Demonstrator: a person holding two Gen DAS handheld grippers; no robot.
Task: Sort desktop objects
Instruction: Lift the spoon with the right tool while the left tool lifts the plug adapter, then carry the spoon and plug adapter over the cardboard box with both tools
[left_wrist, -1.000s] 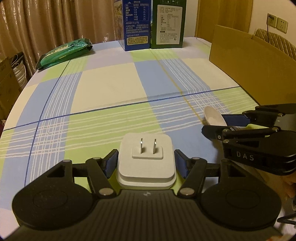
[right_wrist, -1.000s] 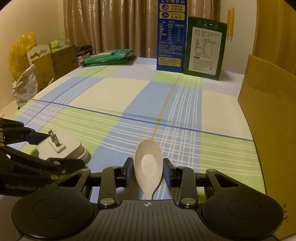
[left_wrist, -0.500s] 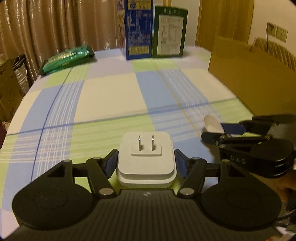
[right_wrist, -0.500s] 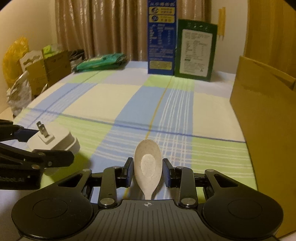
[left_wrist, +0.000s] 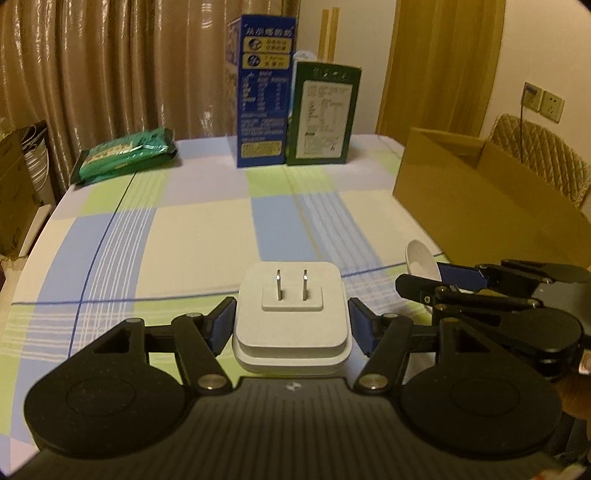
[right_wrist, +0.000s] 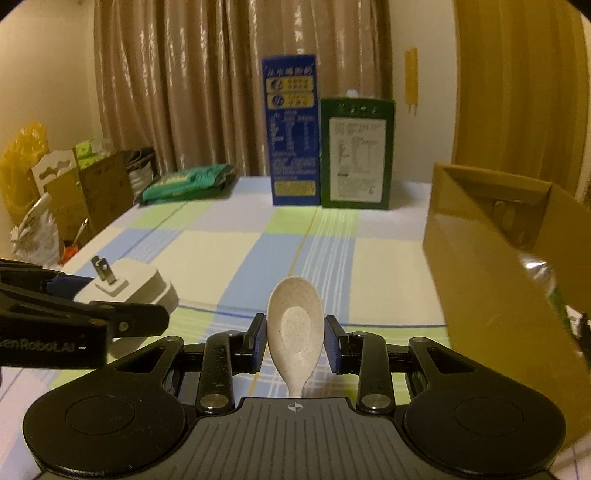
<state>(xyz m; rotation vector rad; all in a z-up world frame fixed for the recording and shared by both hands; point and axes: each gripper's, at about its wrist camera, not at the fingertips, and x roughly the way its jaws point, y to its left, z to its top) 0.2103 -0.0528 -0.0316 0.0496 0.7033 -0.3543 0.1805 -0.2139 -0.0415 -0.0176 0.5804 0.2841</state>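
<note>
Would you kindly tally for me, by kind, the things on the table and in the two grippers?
Upright cartons: 2, the blue carton and the green carton
Green packets: 1, the green packet
Cardboard boxes: 1, the cardboard box
Plug adapters: 1, the white plug adapter in the left gripper
Spoons: 1, the speckled spoon in the right gripper
Total: 6

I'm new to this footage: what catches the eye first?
A white plug adapter, prongs up, is clamped in the left gripper. Beside it the right gripper holds a pale spoon, bowl forward. An open cardboard box stands to the right on the checked tablecloth.
</note>
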